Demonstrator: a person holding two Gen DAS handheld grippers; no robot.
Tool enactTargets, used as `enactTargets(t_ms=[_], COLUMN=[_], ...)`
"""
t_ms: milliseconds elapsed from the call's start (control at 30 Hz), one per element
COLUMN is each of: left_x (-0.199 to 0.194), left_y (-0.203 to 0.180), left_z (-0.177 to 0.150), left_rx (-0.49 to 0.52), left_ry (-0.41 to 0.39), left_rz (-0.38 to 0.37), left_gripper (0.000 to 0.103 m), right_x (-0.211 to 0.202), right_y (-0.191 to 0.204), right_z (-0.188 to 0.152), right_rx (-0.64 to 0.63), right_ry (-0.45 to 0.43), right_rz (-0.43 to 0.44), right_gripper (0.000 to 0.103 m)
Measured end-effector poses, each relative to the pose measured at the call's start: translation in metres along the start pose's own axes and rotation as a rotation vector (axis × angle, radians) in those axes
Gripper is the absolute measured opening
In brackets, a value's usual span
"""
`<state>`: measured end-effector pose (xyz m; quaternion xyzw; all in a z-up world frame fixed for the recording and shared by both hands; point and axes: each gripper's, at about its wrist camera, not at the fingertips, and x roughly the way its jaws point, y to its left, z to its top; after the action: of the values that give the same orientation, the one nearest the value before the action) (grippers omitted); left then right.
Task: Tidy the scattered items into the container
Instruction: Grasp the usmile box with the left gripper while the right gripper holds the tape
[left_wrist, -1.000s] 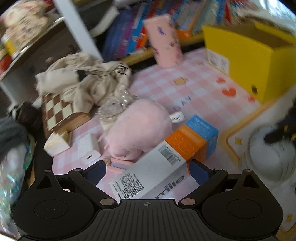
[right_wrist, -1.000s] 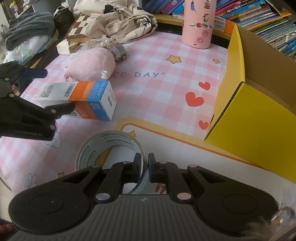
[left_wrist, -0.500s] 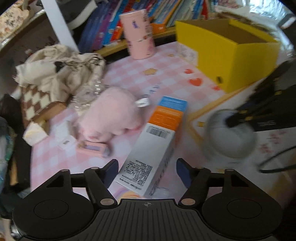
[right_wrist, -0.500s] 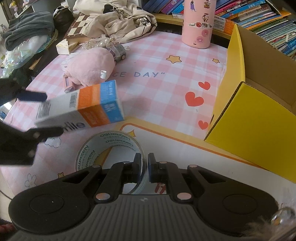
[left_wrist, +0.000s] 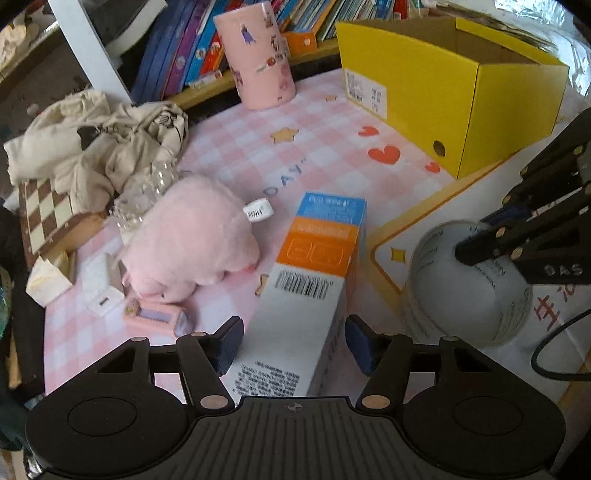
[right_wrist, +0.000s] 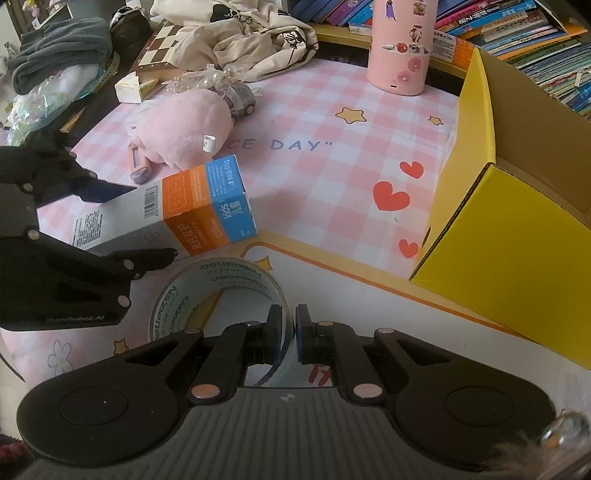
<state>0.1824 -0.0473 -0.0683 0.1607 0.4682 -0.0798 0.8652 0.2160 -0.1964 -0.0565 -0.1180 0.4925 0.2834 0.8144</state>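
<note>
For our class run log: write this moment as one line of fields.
left gripper: open around carton | right gripper: shut on tape roll | yellow box: awaiting items

The tape roll (left_wrist: 469, 284) is blurred; box's (left_wrist: 295, 317) near end hidden.

Carton (right_wrist: 162, 214) btwn plush (right_wrist: 181, 127) & tape roll (right_wrist: 218, 291); box (right_wrist: 517, 236) at right.

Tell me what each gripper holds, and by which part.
The right gripper is clamped on the wall of the clear tape roll. The left gripper straddles the white end of the orange-and-blue carton; firm contact cannot be told.
</note>
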Motion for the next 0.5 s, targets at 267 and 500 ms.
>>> enactTargets(t_ms=[267, 500], left_x=[-0.013, -0.034], left_y=[0.007, 0.012], left_z=[-0.008, -0.034], left_rx=[-0.115, -0.293], left_ry=[-0.031, -0.054], left_rz=[-0.046, -0.081], left_gripper=[0.042, 0.038], right_x=[-0.001, -0.009], right_y=[0.001, 0.007], right_z=[-0.002, -0.006], right_rx=[0.008, 0.014], right_ry=[-0.003, -0.038], right_rz=[-0.001, -0.011], right_gripper=[0.008, 0.007])
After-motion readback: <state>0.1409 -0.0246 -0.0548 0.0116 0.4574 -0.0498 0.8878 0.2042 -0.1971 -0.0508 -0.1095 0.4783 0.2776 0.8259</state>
